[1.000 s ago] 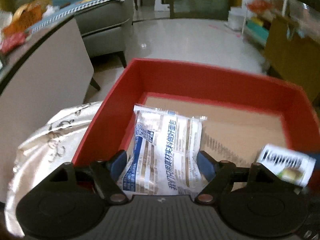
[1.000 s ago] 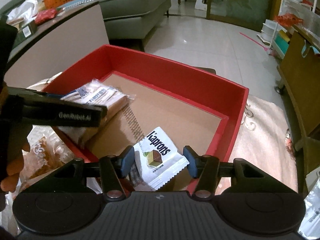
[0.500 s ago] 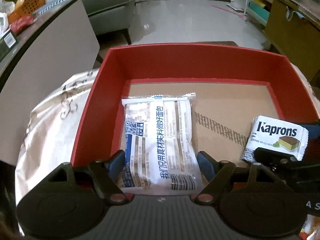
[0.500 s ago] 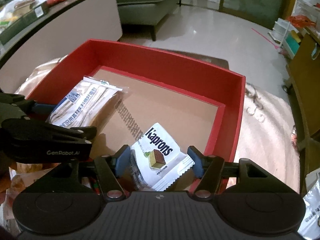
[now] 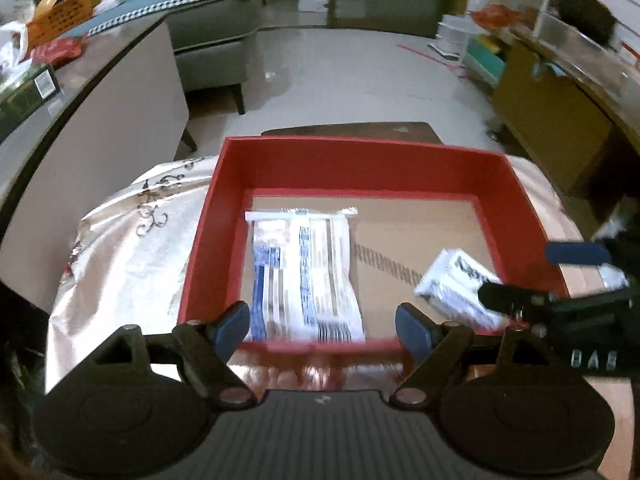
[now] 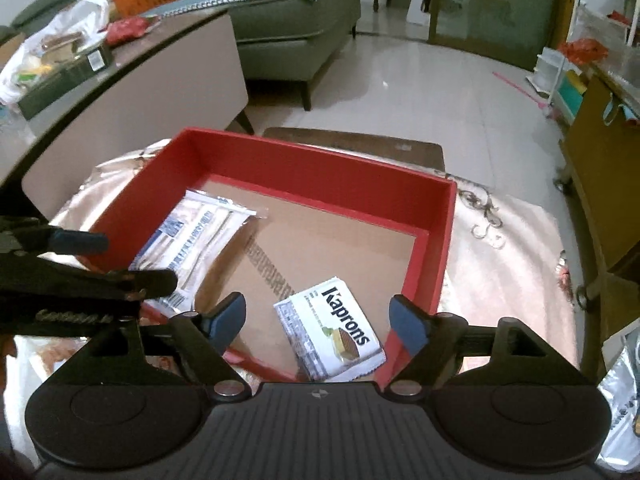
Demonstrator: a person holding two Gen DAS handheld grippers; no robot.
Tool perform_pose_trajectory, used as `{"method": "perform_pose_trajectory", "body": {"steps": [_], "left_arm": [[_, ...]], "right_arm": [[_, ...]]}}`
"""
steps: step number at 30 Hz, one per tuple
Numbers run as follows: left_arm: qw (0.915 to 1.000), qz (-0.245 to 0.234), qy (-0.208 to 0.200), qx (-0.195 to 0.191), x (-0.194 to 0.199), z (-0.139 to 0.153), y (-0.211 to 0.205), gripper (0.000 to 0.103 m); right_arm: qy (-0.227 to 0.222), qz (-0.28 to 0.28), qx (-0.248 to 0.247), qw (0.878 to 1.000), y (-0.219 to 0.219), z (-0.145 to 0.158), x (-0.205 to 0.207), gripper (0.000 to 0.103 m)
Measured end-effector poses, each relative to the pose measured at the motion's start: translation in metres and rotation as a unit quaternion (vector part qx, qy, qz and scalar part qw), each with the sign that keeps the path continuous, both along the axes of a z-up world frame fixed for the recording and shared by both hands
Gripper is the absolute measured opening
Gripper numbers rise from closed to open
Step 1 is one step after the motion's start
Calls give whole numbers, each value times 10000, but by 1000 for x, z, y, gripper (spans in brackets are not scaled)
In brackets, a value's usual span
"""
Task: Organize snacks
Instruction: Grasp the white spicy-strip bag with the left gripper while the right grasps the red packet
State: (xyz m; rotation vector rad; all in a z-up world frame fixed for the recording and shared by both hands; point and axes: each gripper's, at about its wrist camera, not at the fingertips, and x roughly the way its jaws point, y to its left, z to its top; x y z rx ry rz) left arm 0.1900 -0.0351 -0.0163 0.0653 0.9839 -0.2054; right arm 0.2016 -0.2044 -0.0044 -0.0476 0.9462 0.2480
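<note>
A table [image 6: 512,248] draped in a shiny, patterned cream cloth [image 5: 120,256] is seen in both wrist views. On it a red box [image 5: 360,168] with a brown cardboard floor is set, its walls upright. Inside, along the left wall, a long white-and-blue bread packet [image 5: 306,276] is laid flat, lengthwise toward the far wall. Well apart from it, in the near right corner, a small white Kaprons wafer packet [image 6: 334,336] is seen, tilted, with one end propped near the right wall.

The left gripper [image 5: 322,326] is held over the near rim of the box, fingers spread wide, nothing between them; the bread packet's near end lies below the gap. The right gripper [image 6: 318,318] is likewise held with fingers wide apart, above the wafer packet, not touching it. Motion blur is noted in the left view.
</note>
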Motion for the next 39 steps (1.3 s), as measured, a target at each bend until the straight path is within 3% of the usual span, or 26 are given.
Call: {"method": "perform_pose_trajectory", "body": {"steps": [9,17,26,29,31,34,37,39], "left_arm": [[9978,-618,103,236,-46,-3,0,78],[9911,-1023,785,344,-43,-36,-2,80],[9850,-1213,1154,423,-23,-65,-15,87],[9864,-1099,1181,301,-26,-63,-13,78],[9873,-996,1230,106,-29,-58,-7,63],[9887,-825,1249,-84,-37,-47,3,59],[9908,-640,1175,-180,-47,-36,16,44],[9916,-482,1161,-311,-52,-32,26,44]], "right_arm": [[-50,-35,170,9998,-7,14,-45,87],[150,76,283,9995,-9,10,-86,87],[406,31,305,9987,-16,-2,-83,87],[481,130,315,9983,-12,-5,-79,87],[545,172,285,9980,-11,-8,-76,87],[638,240,214,9974,-8,-13,-71,87],[735,375,117,9965,-2,-19,-69,87],[722,526,84,9960,5,-20,-69,87]]}}
